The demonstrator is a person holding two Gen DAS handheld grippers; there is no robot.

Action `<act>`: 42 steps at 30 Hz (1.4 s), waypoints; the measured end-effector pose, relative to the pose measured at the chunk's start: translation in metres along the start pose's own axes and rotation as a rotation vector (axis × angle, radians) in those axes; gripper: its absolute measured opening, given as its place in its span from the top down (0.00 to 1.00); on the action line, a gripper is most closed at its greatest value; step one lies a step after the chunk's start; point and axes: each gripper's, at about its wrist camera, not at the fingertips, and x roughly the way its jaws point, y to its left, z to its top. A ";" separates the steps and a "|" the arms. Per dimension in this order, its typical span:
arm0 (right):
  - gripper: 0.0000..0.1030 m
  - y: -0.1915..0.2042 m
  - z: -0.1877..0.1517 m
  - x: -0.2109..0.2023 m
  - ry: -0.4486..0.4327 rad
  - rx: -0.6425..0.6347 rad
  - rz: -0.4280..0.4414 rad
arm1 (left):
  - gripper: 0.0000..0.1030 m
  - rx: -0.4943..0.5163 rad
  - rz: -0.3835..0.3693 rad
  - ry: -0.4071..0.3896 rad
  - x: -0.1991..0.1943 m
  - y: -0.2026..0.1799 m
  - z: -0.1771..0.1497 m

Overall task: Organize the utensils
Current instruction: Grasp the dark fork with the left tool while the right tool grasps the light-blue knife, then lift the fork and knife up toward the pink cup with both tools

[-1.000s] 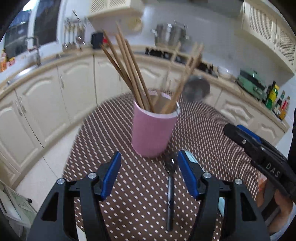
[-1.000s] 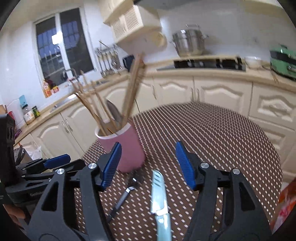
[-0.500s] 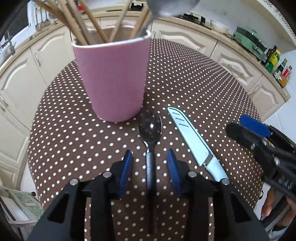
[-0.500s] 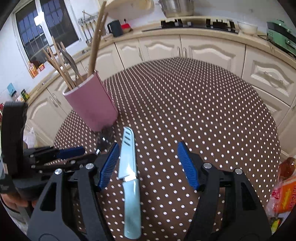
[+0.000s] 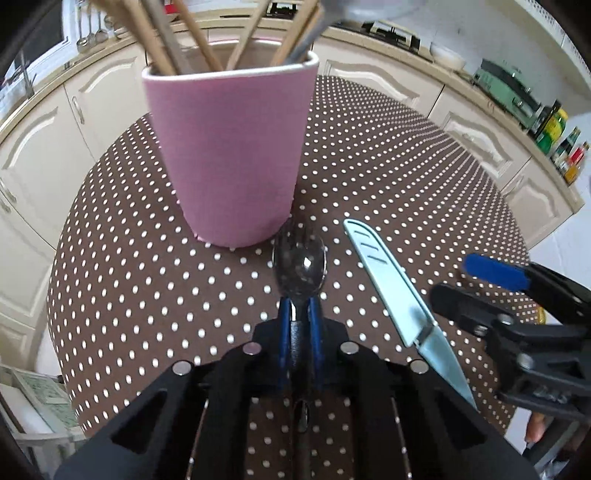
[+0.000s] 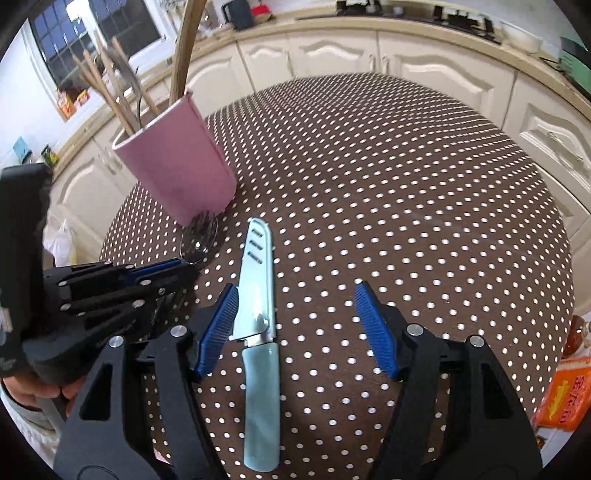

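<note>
A pink cup (image 5: 229,155) holding wooden chopsticks (image 5: 184,33) stands on the brown polka-dot table (image 5: 388,177). In front of it lies a dark spoon (image 5: 300,267). My left gripper (image 5: 299,308) is shut on the spoon's handle, just behind its bowl. A light blue knife in a sheath (image 5: 391,284) lies right of the spoon. In the right wrist view my right gripper (image 6: 295,306) is open over the knife (image 6: 258,317), whose handle lies between the fingers, near the left one. The cup (image 6: 177,166) and the left gripper (image 6: 173,269) show there too.
Cream kitchen cabinets (image 6: 406,66) curve around behind the table. Bottles (image 5: 557,136) and a green appliance (image 5: 506,85) stand on the counter at right. An orange packet (image 6: 565,398) lies past the table's right edge. The table edge runs close on the left and front.
My left gripper moved forward and down and shut on the spoon's handle. My right gripper lowered toward the knife, staying open.
</note>
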 end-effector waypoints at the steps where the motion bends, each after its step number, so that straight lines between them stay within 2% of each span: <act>1: 0.37 0.003 0.002 0.004 0.020 -0.009 0.003 | 0.90 -0.008 -0.009 -0.013 -0.004 0.001 -0.004; 5: 0.37 0.018 0.010 0.017 0.091 -0.051 -0.006 | 0.90 -0.027 -0.022 -0.052 -0.020 0.003 -0.012; 12: 0.38 0.044 0.019 0.041 0.205 -0.131 -0.072 | 0.90 -0.040 -0.035 -0.122 -0.046 0.010 -0.024; 16: 0.62 0.055 0.023 0.050 0.234 -0.181 -0.143 | 0.90 -0.053 -0.038 -0.145 -0.060 0.020 -0.030; 19: 0.74 0.062 0.026 0.054 0.243 -0.211 -0.158 | 0.90 -0.063 -0.043 -0.155 -0.065 0.025 -0.037; 25: 0.75 0.059 0.031 0.053 0.170 -0.159 -0.116 | 0.90 -0.074 -0.074 -0.208 -0.077 0.032 -0.041; 28: 0.75 0.058 0.028 0.042 0.124 -0.145 -0.080 | 0.90 -0.100 -0.122 -0.247 -0.086 0.039 -0.043; 36: 0.75 0.048 0.033 -0.012 -0.049 -0.108 0.022 | 0.90 -0.101 -0.124 -0.380 -0.110 0.055 -0.055; 42: 0.75 0.036 0.030 -0.051 -0.184 -0.080 0.075 | 0.90 -0.073 -0.131 -0.490 -0.128 0.045 -0.060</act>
